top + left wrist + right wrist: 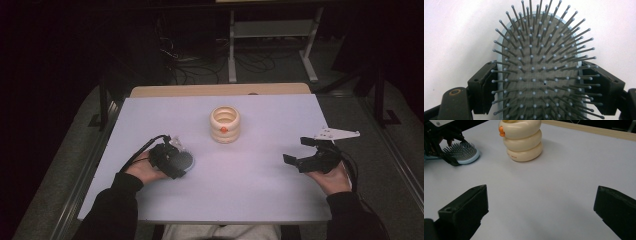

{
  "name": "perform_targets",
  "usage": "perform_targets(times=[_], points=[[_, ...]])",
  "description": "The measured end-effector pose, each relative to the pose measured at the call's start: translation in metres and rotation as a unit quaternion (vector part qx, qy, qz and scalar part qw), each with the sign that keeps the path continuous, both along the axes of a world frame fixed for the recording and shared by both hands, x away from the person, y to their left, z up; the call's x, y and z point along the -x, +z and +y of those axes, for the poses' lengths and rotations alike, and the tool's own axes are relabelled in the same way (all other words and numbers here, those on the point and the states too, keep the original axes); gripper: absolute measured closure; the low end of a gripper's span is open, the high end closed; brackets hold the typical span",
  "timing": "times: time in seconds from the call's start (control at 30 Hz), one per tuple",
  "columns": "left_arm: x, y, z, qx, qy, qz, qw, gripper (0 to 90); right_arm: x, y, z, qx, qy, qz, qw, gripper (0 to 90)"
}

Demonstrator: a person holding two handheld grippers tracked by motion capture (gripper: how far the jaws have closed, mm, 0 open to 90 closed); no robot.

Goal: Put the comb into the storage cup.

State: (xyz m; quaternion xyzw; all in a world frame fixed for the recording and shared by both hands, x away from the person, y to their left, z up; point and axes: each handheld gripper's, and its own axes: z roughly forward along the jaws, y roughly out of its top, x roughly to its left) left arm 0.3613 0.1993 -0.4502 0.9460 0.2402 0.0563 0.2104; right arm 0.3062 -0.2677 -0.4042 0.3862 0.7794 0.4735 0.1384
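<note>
Brush pinched in my left gripper on the table.
Right gripper hangs wide apart, probably just above it, cream holder between.

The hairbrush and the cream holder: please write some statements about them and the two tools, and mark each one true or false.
1. The left tool grips the hairbrush by its sides. True.
2. The brush's bristles face down. False: they face up toward the left camera.
3. The right tool holds the holder. False: its jaws are wide open and empty over the table.
4. The holder stands upright, apart from both tools. True.
5. The holder has an orange spot on its side. True.
</note>
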Motion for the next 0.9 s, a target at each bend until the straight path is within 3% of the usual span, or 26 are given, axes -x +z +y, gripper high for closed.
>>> perform_targets(times=[0.43, 0.9], points=[[-0.001, 0.002, -0.002, -0.013, -0.008, 0.003, 0.9999, 19.8, 0.0, 0.001, -0.002, -0.012, 0.001, 0.001, 0.9999, 0.0], [-0.001, 0.013, 0.001, 0.004, -0.006, -0.001, 1.0, 19.8, -0.001, 0.0, -0.002, -0.015, 0.001, 0.004, 0.9999, 0.0]])
